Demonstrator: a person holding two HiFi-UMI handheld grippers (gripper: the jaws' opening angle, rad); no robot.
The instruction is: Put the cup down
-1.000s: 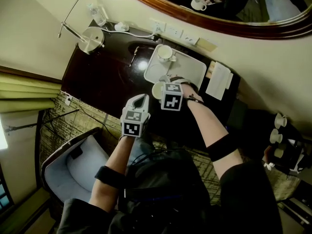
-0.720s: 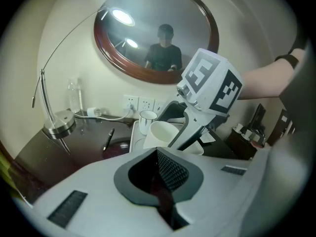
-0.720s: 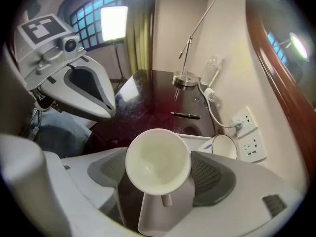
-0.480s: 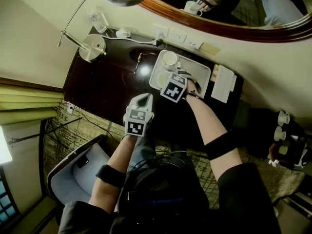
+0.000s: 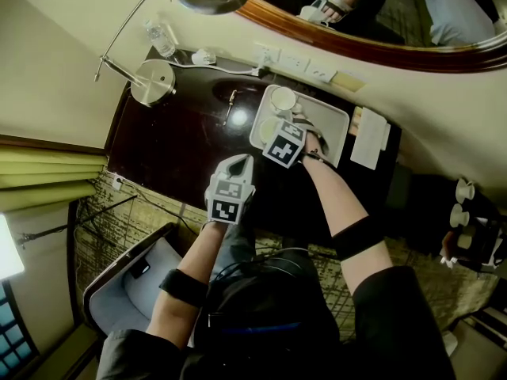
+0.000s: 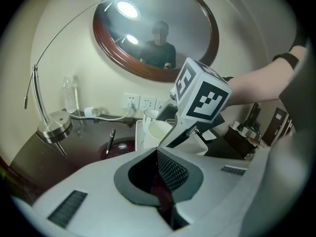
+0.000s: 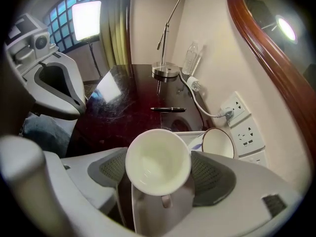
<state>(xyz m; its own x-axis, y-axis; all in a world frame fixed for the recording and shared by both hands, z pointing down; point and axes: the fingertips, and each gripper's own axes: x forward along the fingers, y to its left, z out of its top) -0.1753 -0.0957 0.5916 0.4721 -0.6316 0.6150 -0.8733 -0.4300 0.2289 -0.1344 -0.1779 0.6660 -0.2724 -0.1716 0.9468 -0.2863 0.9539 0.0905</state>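
In the head view the right gripper [image 5: 273, 127] held the white cup [image 5: 266, 130] at the left end of the tray [image 5: 337, 125], near a second cup [image 5: 283, 99], so the set-down appeared to be in hand, while the left gripper [image 5: 239, 165] hung over the dark desk [image 5: 174, 133]. The left gripper view alone showed its jaws pressed together on nothing. The right gripper view alone showed both pads clamping the cup's sides, mouth up; the next move probably called for lowering it onto the tray before release.

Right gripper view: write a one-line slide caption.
White cup gripped between the jaws over a white tray, second cup beside it.
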